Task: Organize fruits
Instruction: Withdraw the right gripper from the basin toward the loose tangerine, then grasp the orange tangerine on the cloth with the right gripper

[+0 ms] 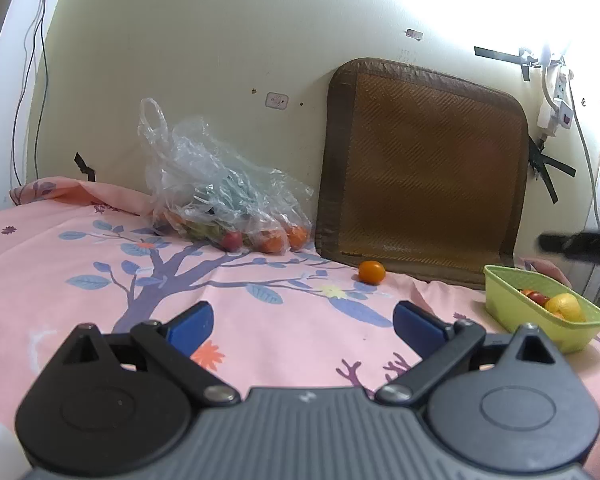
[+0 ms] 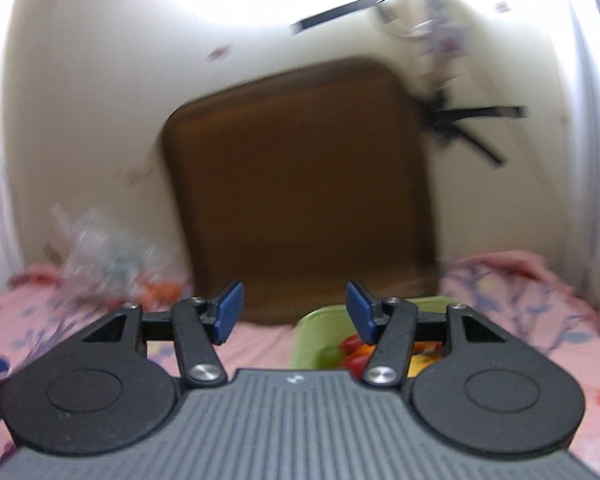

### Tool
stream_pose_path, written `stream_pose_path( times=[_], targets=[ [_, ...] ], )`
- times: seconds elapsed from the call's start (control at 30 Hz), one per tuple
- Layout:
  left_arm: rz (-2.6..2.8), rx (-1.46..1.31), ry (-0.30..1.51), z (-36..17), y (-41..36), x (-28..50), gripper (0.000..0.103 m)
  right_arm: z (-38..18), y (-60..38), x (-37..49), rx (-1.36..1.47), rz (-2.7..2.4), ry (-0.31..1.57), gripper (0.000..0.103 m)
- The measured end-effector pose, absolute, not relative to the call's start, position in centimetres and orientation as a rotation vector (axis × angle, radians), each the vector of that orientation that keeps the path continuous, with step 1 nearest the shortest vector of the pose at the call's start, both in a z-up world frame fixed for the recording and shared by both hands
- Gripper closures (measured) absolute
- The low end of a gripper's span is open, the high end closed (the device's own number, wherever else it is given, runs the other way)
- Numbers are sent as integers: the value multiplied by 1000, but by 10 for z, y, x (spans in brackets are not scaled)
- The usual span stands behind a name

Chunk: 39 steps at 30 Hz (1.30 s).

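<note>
A clear plastic bag [image 1: 216,196] holding oranges and a red fruit lies on the pink floral sheet by the wall; it shows blurred in the right wrist view [image 2: 112,268]. A loose orange [image 1: 371,271] sits in front of the brown mat. A green basket [image 1: 512,304] with red and yellow fruit stands at the right; it also shows in the right wrist view [image 2: 320,336]. My left gripper [image 1: 302,320] is open and empty above the sheet. My right gripper [image 2: 295,312] is open and empty just above the basket; the view is blurred.
A brown woven mat [image 1: 424,172] leans on the wall behind the orange and basket. A power strip with cables [image 1: 556,100] hangs at the right. The pink sheet [image 1: 80,248] covers the bed. A dark object [image 1: 580,246] juts in at the right edge.
</note>
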<state>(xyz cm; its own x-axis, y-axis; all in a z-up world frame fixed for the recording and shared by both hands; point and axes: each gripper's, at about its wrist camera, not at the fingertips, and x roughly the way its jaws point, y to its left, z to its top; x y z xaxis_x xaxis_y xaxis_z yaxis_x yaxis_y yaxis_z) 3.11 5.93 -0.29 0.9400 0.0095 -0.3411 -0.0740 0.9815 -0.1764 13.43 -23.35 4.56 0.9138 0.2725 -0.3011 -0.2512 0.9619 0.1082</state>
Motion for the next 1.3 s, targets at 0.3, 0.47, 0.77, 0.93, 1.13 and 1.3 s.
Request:
stream_pose_path(
  times=[0.3,0.47,0.77,0.93,1.13,1.3],
  targets=[
    [37,-203,344,-3,61,32,3,16,-173,169,-99,394,506,45],
    [48,-227,333,-3,65,31,4,10,-135,201,-108,449,556,48],
    [27,-250,329,-3,68,31,7,-17,-65,277,-187,459,641,49],
    [3,-282,339,-5,72,33,16,-33,-64,307,-167,423,729,66],
    [-57,-313,352,-6,77,34,17,-17,-91,262,-111,470,695,66],
    [-168,-302,405,-5,65,35,17,7,-138,157,-136,533,602,66]
  ],
)
